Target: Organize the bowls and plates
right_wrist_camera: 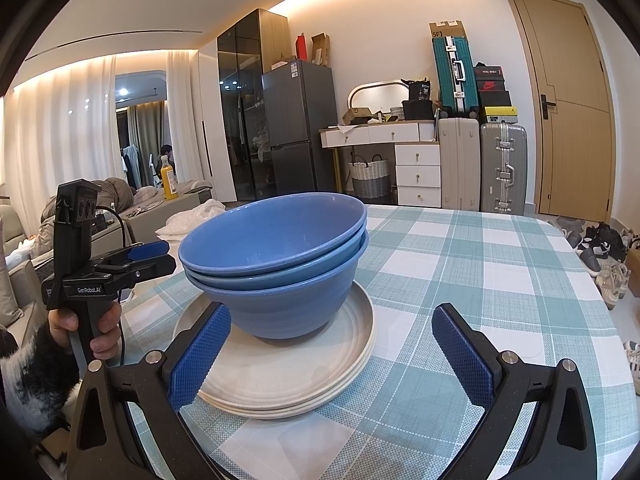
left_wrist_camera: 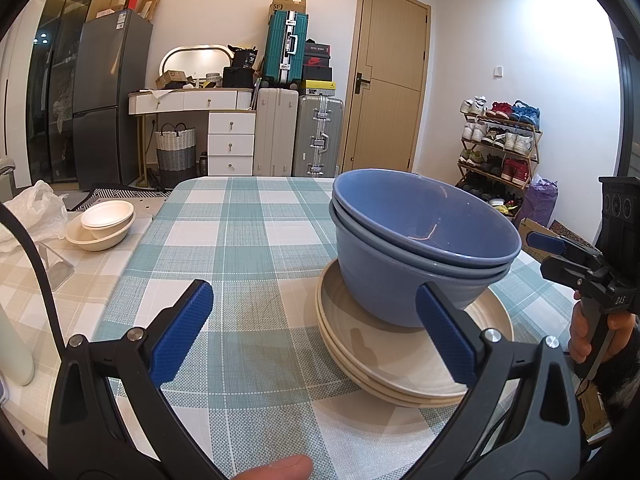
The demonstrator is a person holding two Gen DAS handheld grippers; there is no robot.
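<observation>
Both grippers, left gripper (left_wrist_camera: 314,334) & right gripper (right_wrist_camera: 332,350), gape wide w/ nothing held, flanking the blue bowls (right_wrist_camera: 276,260) nested on the cream plates (right_wrist_camera: 288,376) mid-worktop (right_wrist_camera: 460,264); risk: bowls sit off-centre & tilted, so a one-sided nudge could slide or tip them.

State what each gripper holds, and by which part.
Nothing. The left gripper and right gripper are both open, apart from the blue bowls stacked on the plates.
</observation>
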